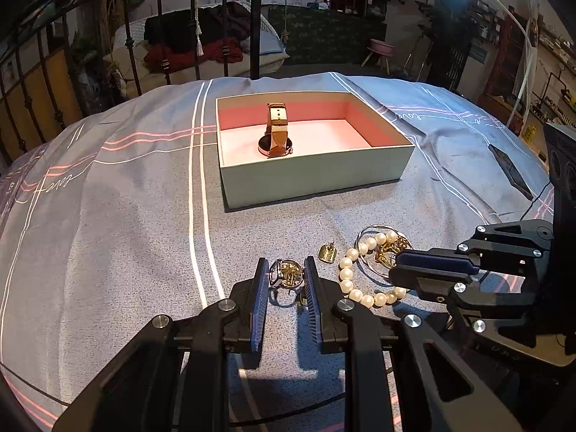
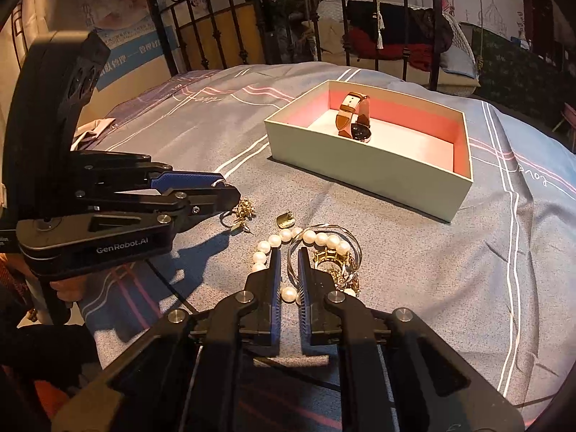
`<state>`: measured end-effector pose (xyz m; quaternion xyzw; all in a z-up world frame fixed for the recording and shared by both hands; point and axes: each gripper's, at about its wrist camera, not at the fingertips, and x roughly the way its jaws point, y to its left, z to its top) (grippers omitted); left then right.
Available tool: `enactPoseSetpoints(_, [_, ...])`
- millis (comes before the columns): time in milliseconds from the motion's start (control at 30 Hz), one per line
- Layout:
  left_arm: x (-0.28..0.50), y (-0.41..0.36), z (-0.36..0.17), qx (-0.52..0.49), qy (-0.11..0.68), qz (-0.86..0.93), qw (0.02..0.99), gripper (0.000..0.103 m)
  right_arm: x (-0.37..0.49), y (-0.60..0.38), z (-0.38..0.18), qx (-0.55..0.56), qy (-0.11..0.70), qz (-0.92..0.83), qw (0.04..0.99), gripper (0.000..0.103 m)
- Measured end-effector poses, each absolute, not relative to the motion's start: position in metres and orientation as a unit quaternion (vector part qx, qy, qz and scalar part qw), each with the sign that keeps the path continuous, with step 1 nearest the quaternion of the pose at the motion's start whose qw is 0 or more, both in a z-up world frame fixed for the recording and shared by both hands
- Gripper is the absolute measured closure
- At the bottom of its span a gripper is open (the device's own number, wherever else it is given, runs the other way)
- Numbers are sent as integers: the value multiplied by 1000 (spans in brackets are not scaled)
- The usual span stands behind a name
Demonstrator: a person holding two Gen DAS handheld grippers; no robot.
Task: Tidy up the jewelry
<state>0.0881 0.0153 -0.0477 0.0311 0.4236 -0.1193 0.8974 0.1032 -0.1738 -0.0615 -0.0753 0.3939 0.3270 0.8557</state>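
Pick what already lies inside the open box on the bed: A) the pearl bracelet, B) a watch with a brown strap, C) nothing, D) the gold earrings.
B: the watch stands in the box, while the pearl bracelet lies outside on the bedspread.

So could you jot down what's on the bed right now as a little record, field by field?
surface: grey bedspread with white and pink lines
container: open pale green cardboard box with pink lining
in box: brown leather-strap watch
loose on bedspread: white pearl bracelet, thin silver bangles, small gold charm, gold-and-silver trinket
left claw: open, fingers either side of the trinket
right claw: nearly closed, fingers among the pearls and bangles; whether it grips cannot be told
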Motion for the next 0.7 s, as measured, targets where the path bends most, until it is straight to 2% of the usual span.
enactPoseSetpoints(267, [89, 16, -48, 30, 425, -119, 897, 83, 117, -155, -75, -131, 420, 329, 835, 93])
enactPoseSetpoints(333, [89, 16, -48, 30, 425, -119, 897, 83, 116, -154, -73, -137, 416, 328, 837, 98])
enactPoseSetpoints(700, [94, 11, -30, 32, 404, -128, 905, 84, 110, -190, -31, -31, 348, 338, 874, 99])
